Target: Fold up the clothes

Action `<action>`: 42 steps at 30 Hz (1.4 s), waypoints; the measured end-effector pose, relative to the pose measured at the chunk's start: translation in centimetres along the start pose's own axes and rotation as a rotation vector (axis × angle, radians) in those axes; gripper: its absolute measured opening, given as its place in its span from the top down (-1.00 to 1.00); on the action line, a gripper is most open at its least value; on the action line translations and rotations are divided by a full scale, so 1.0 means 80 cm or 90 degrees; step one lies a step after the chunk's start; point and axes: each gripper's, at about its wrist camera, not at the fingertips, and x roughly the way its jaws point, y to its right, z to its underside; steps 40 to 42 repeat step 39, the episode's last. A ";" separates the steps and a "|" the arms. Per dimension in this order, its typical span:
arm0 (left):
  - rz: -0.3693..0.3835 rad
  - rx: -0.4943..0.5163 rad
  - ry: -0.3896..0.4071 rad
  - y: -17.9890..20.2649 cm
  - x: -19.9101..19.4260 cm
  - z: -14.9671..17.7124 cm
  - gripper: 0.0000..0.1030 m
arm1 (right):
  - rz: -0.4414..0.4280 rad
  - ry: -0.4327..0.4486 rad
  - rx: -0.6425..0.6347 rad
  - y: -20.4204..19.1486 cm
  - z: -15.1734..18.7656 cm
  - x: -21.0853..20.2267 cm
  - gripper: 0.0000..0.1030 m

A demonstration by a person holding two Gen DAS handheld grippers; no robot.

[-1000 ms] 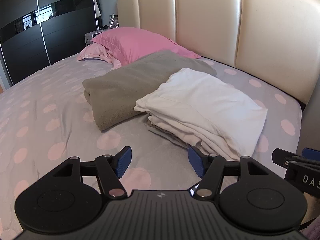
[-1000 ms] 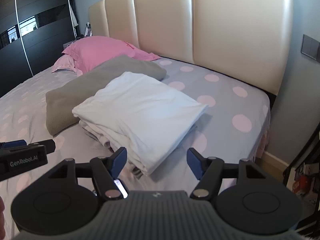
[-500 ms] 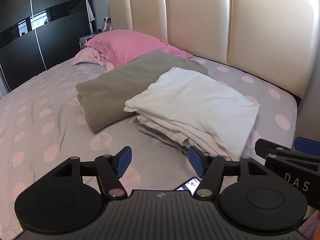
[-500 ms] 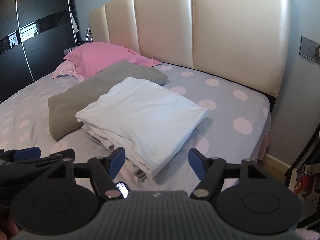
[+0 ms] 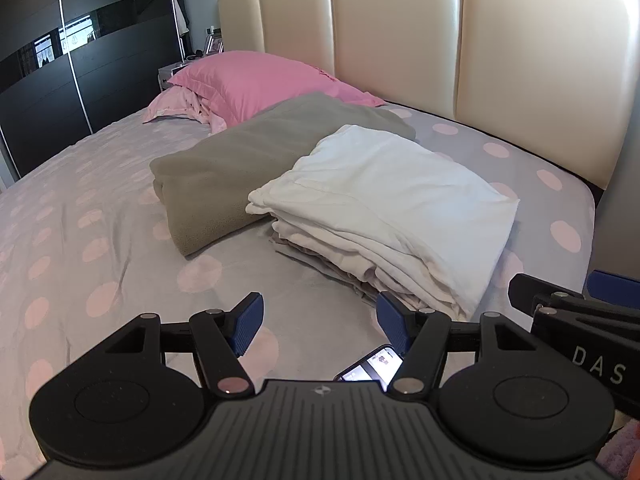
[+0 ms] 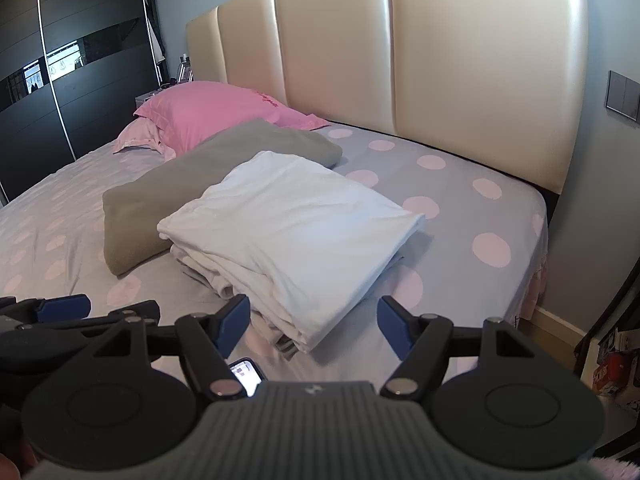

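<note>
A stack of folded white clothes [image 5: 384, 208] [image 6: 288, 228] lies on the dotted grey bedsheet [image 5: 100, 240] [image 6: 472, 200]. A folded grey-green blanket [image 5: 240, 160] [image 6: 180, 184] rests behind it on the left, partly under the stack. My left gripper [image 5: 320, 322] hovers open above the sheet in front of the stack's near left corner, nothing between its blue pads [image 5: 248, 322]. My right gripper [image 6: 314, 324] stands open too, just short of the stack's near edge, its blue pads [image 6: 394, 326] empty. Each gripper shows at the edge of the other's view.
A pink pillow [image 5: 256, 80] [image 6: 212, 112] lies against the cream padded headboard [image 5: 440, 40] [image 6: 400, 60]. A lit phone [image 5: 372, 366] [image 6: 246, 374] rests on the sheet below the grippers. A dark sliding wardrobe [image 5: 60, 60] stands far left. The bed's right edge drops to the floor [image 6: 560, 328].
Both views have drawn back slightly from the stack, bringing the lit phone into sight under the grippers. The right gripper shows larger at the left view's edge. Both jaws stay wide.
</note>
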 end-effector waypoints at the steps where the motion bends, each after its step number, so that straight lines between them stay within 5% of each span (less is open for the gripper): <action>1: 0.001 -0.002 -0.001 0.000 0.000 0.000 -0.18 | -0.001 0.000 -0.001 0.000 0.000 -0.001 -0.41; 42: 0.006 -0.024 -0.012 -0.006 0.004 0.002 -0.18 | -0.006 -0.004 -0.016 -0.008 0.003 -0.001 -0.42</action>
